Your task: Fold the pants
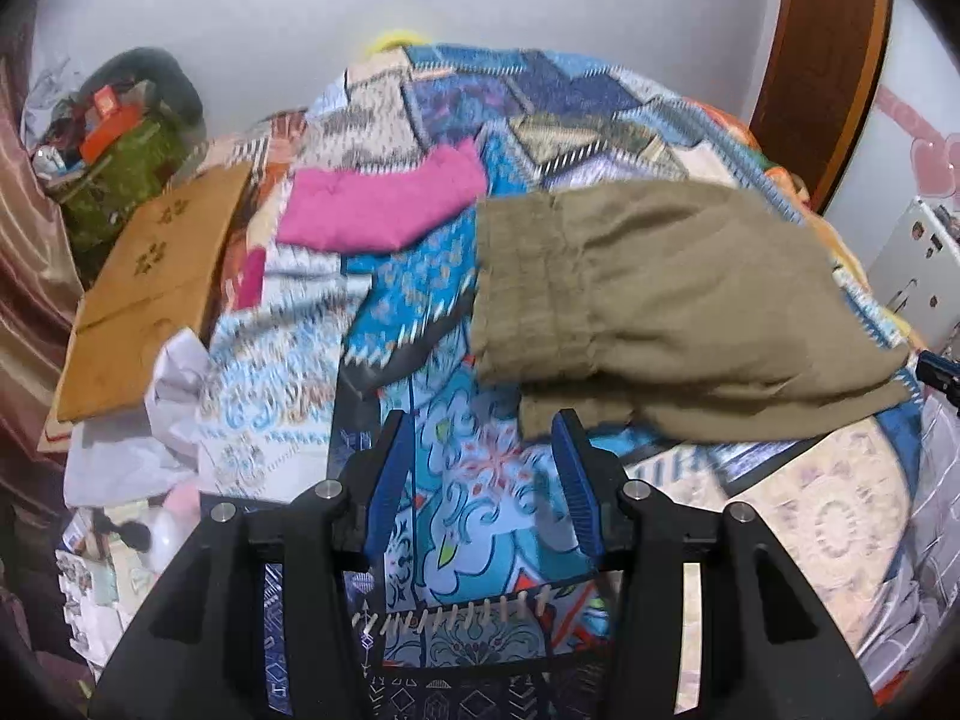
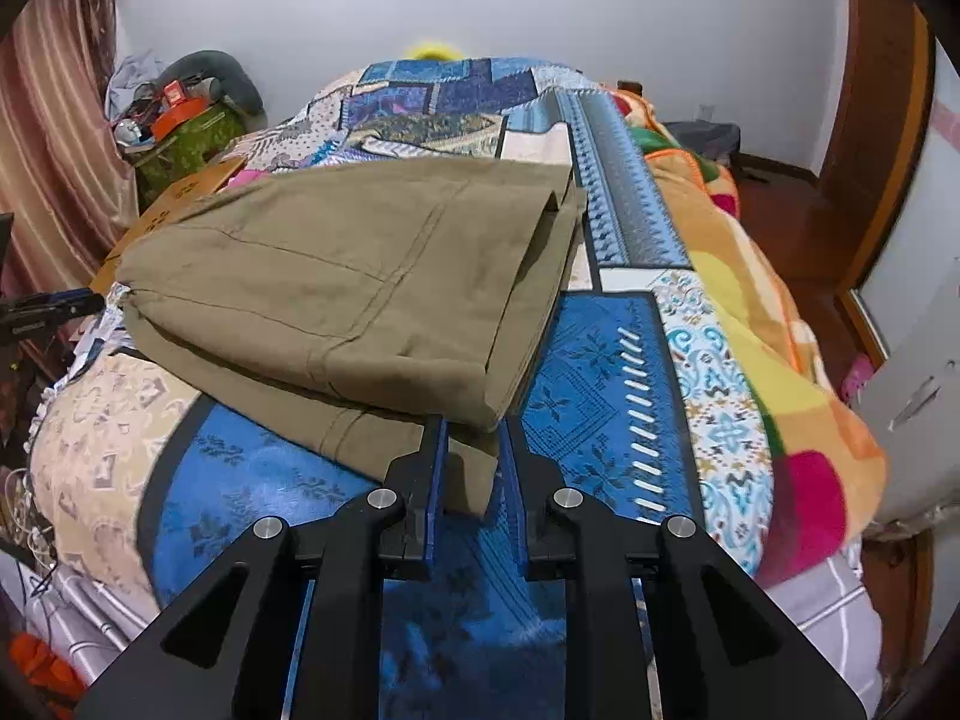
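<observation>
Olive-brown pants (image 1: 678, 312) lie folded in layers on the patterned bedspread (image 1: 468, 480), waistband toward the left in the left wrist view. My left gripper (image 1: 486, 438) is open and empty, just in front of the pants' near left corner. In the right wrist view the pants (image 2: 336, 288) lie ahead and to the left. My right gripper (image 2: 474, 426) is partly open, its blue fingers on either side of the pants' near right corner, not clamped on it. The other gripper's tip (image 2: 54, 306) shows at the left edge.
A folded pink garment (image 1: 384, 204) lies on the bed beyond the pants. A cardboard box (image 1: 150, 288) and a cluttered green bag (image 1: 126, 162) stand left of the bed. A bright blanket (image 2: 768, 360) covers the bed's right side. A white cabinet (image 2: 924, 372) stands right.
</observation>
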`<state>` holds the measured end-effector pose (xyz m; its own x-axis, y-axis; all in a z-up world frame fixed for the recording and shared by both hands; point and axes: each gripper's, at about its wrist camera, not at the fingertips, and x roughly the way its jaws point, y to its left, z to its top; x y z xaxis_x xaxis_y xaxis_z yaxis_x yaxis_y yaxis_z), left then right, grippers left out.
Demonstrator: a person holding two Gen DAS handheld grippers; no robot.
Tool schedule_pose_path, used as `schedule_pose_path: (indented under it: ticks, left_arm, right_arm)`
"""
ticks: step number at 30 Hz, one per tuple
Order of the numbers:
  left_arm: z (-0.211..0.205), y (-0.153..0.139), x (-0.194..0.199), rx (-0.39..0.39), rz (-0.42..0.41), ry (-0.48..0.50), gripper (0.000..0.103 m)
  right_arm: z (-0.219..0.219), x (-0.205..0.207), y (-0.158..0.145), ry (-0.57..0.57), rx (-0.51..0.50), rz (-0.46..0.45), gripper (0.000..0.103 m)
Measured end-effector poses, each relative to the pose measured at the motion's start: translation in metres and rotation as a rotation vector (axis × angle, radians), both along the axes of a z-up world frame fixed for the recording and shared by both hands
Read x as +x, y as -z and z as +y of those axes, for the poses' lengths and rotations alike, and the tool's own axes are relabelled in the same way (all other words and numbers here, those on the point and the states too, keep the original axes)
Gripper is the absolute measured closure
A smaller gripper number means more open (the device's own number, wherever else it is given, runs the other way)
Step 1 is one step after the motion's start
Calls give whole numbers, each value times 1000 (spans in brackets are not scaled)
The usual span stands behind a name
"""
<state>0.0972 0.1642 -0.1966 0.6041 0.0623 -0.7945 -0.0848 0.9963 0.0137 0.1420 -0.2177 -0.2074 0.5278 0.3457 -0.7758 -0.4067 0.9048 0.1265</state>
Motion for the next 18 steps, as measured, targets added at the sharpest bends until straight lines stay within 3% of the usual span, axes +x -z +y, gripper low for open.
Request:
schedule_pose_path:
  ticks: [1,3,4,10,18]
  left_arm:
    - [-3,-7,1,1,-14,10,54]
    - [-12,-20,4,3,-38,36,54]
    - [-17,-24,6,4,-46,49,54]
    - [-56,-31,25,-9,-42,163,54]
    - [-95,-10,40,-13,26,276,54]
  right_arm:
    - [1,-2,-6,-4,4,-15,80]
    - [6,-7,-17,-22,14,-55,62]
    - [12,-8,-26,-45,25,-86,60]
    - [69,-1,-41,-226,47,-113,59]
    - [134,2,-11,-462,-31,-48,59]
